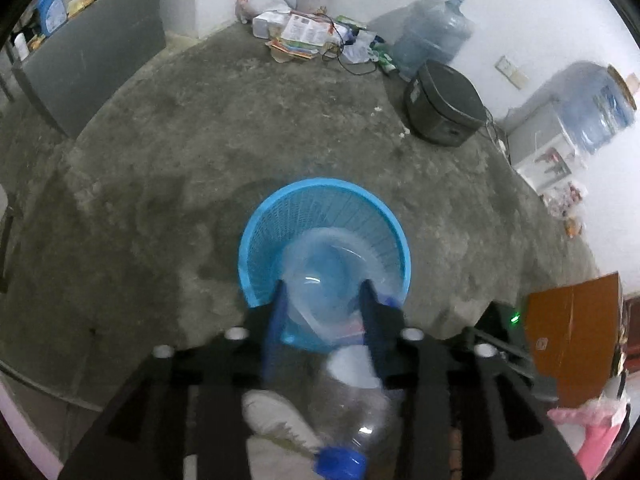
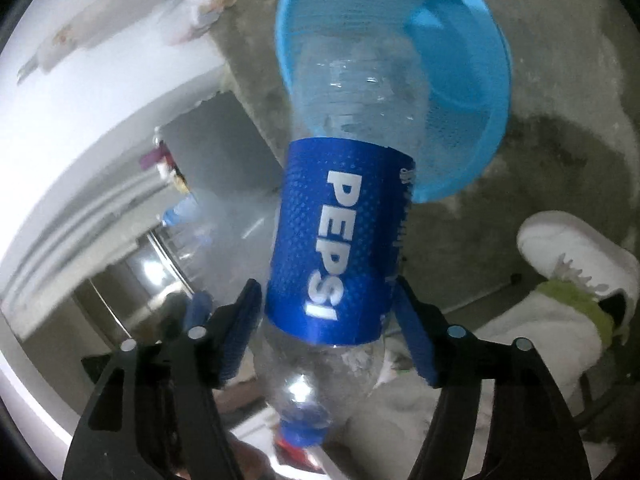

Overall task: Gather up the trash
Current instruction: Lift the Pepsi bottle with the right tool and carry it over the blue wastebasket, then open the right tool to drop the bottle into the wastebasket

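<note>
**Bottle [image 2: 336,232] and tub [image 1: 320,280] at the blue basket [image 1: 256,240]**

Left gripper [image 1: 325,285]: jaws apart, pointing down at the basket in mid-view on the concrete floor [image 1: 200,140], with the clear tub between the fingers, over the basket mouth. Right gripper [image 2: 326,282]: jaws apart either side of the bottle, pads just off the label, cap nearest, base toward the basket at 1 o'clock. White shoe [image 2: 572,248] at 4 o'clock

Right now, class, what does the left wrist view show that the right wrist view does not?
Only the left wrist view shows the water jugs, the black cooker and the clear plastic container between the left claw.

Only the right wrist view shows the Pepsi label.

Both show the blue basket, the bottle and a white shoe.
</note>
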`<state>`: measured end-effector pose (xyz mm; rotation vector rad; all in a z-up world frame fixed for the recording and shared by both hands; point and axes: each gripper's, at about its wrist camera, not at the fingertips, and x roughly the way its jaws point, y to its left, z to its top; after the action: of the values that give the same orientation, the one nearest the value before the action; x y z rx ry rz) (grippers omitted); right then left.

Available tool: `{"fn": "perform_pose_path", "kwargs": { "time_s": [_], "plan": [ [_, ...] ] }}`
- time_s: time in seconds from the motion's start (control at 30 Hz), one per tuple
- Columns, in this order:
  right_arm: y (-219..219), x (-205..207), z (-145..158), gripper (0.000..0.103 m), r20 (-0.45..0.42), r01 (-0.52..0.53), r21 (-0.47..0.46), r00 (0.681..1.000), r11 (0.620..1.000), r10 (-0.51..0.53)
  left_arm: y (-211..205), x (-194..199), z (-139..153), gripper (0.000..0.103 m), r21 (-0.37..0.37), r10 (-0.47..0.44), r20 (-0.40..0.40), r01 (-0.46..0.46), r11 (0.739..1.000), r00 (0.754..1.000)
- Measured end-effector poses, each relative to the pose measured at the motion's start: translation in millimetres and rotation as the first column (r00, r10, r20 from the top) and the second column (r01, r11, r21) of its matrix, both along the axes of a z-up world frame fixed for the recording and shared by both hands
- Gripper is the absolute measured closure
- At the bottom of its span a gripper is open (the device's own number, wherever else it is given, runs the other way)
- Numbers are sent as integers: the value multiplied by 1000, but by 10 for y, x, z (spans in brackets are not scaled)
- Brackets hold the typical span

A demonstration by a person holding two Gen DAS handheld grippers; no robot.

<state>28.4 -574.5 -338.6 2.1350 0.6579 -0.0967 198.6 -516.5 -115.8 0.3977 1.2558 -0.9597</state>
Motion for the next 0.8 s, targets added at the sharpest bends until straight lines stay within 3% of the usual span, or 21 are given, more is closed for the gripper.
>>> {"fn": "perform_pose_path", "kwargs": {
  "time_s": [0.17,0.33,0.43,0.57,0.7,0.8],
  "plan": [
    [-73,-127,-97,31,2,87,47,996,995,-87,7,-30,5,54,-32,27,-20,-28,999,999],
    [-122,-245,24,31,4,102,21,995,995,-102,169,-116,211,43,-81,23,28,-21,997,999],
    [-120,-300,167,31,-6,79,-37,997,996,-79,311,-172,418,36,-135,25,39,-19,991,999],
    [-82,-427,463,31,-45,34,-186,998,982,-43,568,-277,740,32,-223,7,16,-3,975,1000],
    [3,-437,1017,31,-52,-20,-405,999,914,-1,882,-392,1056,32,-304,-15,4,15,953,1000],
    [107,-397,1551,31,-55,-54,-591,998,805,27,1189,-483,1316,32,-356,-5,18,11,934,1000]
  ]
}}
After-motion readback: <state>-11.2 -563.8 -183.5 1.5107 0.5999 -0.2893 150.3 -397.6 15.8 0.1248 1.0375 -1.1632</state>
